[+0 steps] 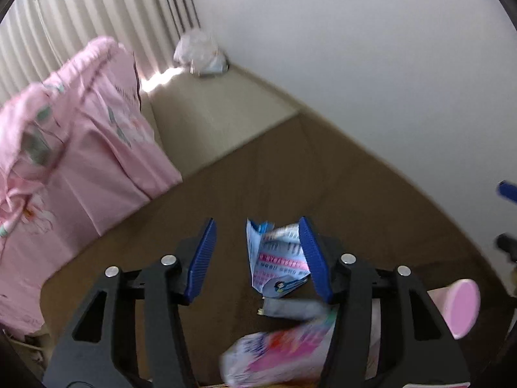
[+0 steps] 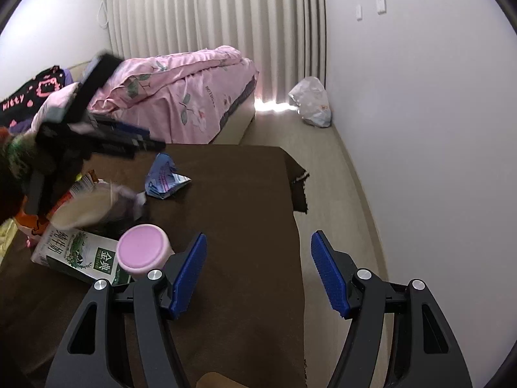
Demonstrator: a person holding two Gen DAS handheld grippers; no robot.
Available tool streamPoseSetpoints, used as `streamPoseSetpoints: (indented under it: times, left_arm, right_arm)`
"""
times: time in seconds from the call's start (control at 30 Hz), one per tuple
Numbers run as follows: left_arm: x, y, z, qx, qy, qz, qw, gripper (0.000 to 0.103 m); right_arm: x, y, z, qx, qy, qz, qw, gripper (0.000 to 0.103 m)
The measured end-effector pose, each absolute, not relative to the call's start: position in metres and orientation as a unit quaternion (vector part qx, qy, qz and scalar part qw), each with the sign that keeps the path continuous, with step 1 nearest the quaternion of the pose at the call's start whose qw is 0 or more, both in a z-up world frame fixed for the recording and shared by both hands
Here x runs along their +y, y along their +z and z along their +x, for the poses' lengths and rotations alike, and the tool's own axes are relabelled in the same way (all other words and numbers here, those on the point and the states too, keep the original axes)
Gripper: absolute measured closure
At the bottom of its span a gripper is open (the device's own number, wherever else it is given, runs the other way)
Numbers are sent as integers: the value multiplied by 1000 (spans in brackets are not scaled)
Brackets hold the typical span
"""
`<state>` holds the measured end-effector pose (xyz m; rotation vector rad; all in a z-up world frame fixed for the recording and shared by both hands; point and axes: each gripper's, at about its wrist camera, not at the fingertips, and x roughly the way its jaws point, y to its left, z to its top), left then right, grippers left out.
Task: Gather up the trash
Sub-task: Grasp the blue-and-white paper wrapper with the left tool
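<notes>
**Both hand-held grippers released over the trash pile**

We have the left hand-held gripper (image 1: 257, 258) angled down over the brown-covered surface (image 2: 232, 200), jaws apart, nothing clamped. The crumpled blue-and-white wrapper (image 1: 278, 258) lies on the surface between its pads, close against the right pad (image 1: 313, 258); we can't tell whether that pad touches it. No grip.

The right hand-held gripper (image 2: 258, 271) is spread wide and empty, hanging over the surface edge that faces the white wall, floor (image 2: 332, 194) visible between its jaws.

Trash locations, per the right wrist view:
- wrapper: mid-surface, toward the edge facing the bed (image 2: 194, 97), just below the left hand-held gripper's tips
- pink-lidded tub (image 2: 142, 250): just beside the right hand-held gripper's left pad, resting against the milk carton (image 2: 74, 252)
- milk carton: lying flat, with blurred packaging piled behind it
- pink-and-white packet (image 1: 274, 355): under the left hand-held gripper, motion-blurred

A white plastic bag (image 2: 311, 103) sits on the floor in the corner by the curtain (image 2: 210, 9).
</notes>
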<state>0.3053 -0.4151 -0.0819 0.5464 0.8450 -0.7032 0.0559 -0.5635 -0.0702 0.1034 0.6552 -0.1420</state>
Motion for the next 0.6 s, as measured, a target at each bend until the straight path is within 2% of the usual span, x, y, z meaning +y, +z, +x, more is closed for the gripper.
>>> streamPoseSetpoints:
  times: [0.03, 0.1, 0.17, 0.23, 0.4, 0.6]
  left_arm:
    - [-416, -89, 310, 407, -323, 256, 815, 68]
    - [-413, -97, 318, 420, -318, 232, 817, 74]
    - [-413, -101, 321, 426, -316, 224, 818, 96]
    - [-411, -101, 323, 423, -309, 220, 823, 101]
    - [-392, -61, 306, 395, -319, 174, 844, 101]
    - [-339, -11, 247, 350, -309, 147, 872, 101]
  right_arm:
    - [-566, -73, 57, 321, -68, 58, 943, 40]
    - [-565, -74, 57, 321, -66, 62, 943, 40]
    - [-562, -76, 57, 322, -59, 62, 943, 40]
    - [-556, -77, 55, 323, -54, 60, 943, 41]
    - [-546, -71, 46, 315, -45, 62, 946, 41]
    - [-525, -54, 42, 297, -8, 70, 952, 41]
